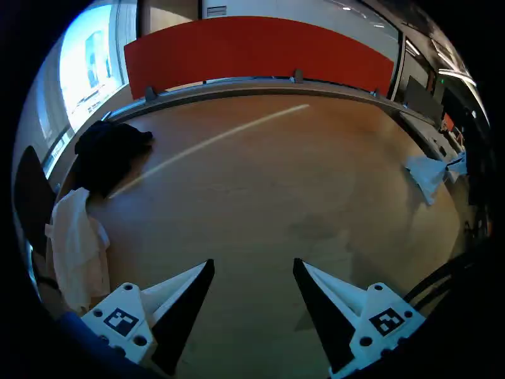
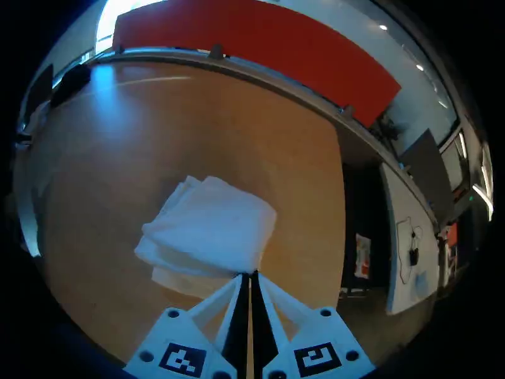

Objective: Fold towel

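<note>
Wooden tabletop is stretching beneath a red panel. At its left edge a white cloth is lying beside a dark bundle. The left gripper is hovering, fingers spread, over bare wood. Rightward, the folded towel is lying flat, the right gripper closed at its near edge.

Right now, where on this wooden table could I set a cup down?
The wooden table is bare across its broad middle, from the open left gripper to the red partition panel. Its left edge is crowded: a black cloth and a crumpled white towel. A folded white towel lies far right.
</note>
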Demonstrator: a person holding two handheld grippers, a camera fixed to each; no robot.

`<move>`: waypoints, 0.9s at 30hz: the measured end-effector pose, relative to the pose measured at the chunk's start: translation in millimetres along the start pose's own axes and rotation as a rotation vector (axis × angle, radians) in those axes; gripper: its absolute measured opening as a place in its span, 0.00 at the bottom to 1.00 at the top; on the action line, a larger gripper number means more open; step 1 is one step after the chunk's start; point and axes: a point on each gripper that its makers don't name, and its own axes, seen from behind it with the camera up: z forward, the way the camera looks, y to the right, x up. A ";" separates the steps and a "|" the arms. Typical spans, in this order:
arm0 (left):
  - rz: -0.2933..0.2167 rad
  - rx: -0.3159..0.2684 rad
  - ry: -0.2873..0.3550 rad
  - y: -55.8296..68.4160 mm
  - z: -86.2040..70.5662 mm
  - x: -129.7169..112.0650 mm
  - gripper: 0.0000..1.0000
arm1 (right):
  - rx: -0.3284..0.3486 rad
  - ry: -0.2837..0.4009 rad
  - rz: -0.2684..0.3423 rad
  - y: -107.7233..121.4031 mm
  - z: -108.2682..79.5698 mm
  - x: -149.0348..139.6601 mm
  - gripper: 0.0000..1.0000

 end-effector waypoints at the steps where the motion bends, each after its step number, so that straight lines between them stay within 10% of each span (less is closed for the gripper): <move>1: 0.000 0.001 -0.001 -0.4 -0.2 -0.5 0.93 | -0.002 -0.005 0.005 -0.3 0.7 -2.7 0.05; 6: 0.001 0.002 -0.002 -1.4 -1.7 -2.3 0.93 | -0.012 -0.030 0.026 -0.4 3.1 -13.5 0.06; 12: 0.003 0.000 0.000 -0.7 -3.3 -2.6 0.93 | -0.036 -0.066 0.026 3.1 4.0 -25.2 0.37; 27: 0.005 -0.002 0.007 -1.3 -3.9 -1.3 0.92 | -0.068 -0.104 0.015 7.8 -2.7 -38.7 0.46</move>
